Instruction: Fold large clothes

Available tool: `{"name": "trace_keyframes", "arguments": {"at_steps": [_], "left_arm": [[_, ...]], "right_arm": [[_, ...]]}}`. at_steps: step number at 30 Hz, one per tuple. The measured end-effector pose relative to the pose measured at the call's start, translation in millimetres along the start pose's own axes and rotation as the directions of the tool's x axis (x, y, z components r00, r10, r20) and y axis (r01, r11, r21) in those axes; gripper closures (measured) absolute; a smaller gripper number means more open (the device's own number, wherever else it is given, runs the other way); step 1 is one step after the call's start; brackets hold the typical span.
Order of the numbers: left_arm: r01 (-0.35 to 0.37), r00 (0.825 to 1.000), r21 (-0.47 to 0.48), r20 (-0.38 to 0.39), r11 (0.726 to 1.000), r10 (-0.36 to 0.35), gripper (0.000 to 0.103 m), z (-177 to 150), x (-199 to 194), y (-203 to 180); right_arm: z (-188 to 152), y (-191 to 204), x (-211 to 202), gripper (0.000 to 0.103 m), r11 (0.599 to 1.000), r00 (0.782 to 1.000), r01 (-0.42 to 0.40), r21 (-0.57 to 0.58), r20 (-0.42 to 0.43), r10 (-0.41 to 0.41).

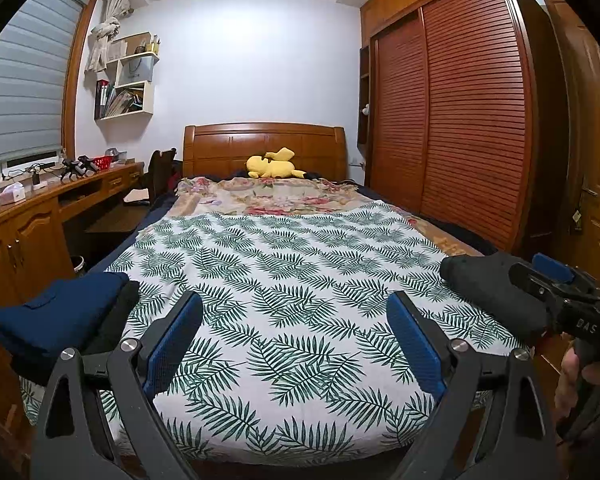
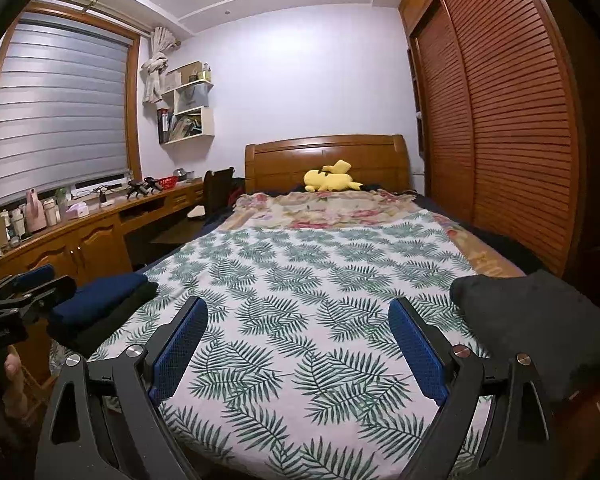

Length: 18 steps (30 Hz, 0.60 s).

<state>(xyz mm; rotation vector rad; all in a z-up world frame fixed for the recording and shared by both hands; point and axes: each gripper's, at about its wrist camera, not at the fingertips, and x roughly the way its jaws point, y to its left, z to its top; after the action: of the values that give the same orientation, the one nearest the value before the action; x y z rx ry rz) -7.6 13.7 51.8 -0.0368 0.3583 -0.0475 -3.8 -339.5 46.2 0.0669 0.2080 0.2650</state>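
Folding stack on the left, one dark garment waiting on the right

You have both grippers held level over the foot of the bed, pointing toward the headboard, and neither one grips anything. Your left gripper [image 1: 294, 338] has its jaws spread wide, with only the leaf-print sheet [image 1: 300, 272] between the blue pads. Your right gripper [image 2: 298, 342] stands the same way, jaws wide and empty.

Judging by how things lie, part of the job looks done: a folded navy garment [image 1: 60, 308] sits squared on top of a folded black one [image 1: 116, 316] at the bed's left edge, just beside your left gripper. What seems left is the dark grey garment [image 2: 540, 320], bunched in a soft heap at the right edge, near your right gripper but not touched by it. The middle of the sheet lies flat between the two piles, which would serve for spreading that heap out.

Your right hand [image 1: 572, 376] shows at the left camera's edge, wrapped on its handle, so the two tools ride side by side, well apart from the yellow plush toy [image 1: 274, 164] at the headboard
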Motion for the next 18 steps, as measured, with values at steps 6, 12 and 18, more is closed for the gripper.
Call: {"name": "trace_keyframes", "arguments": {"at_steps": [6,12,18], "left_arm": [[0.002,1.0,0.001,0.001,1.0,-0.002,0.01,0.2,-2.6,0.5],[0.001,1.0,0.003,0.001,1.0,-0.001,0.01,0.2,-2.9,-0.4],[0.002,1.0,0.003,-0.001,1.0,-0.002,0.01,0.5,-3.4,-1.8]], "right_arm": [[0.5,3.6,0.5,0.011,1.0,1.0,-0.001,0.004,0.0,0.001],[1.1,1.9,-1.8,0.011,1.0,1.0,-0.003,0.007,0.0,0.003],[1.4,2.4,-1.8,0.011,1.0,1.0,-0.004,0.012,-0.002,0.004]]}}
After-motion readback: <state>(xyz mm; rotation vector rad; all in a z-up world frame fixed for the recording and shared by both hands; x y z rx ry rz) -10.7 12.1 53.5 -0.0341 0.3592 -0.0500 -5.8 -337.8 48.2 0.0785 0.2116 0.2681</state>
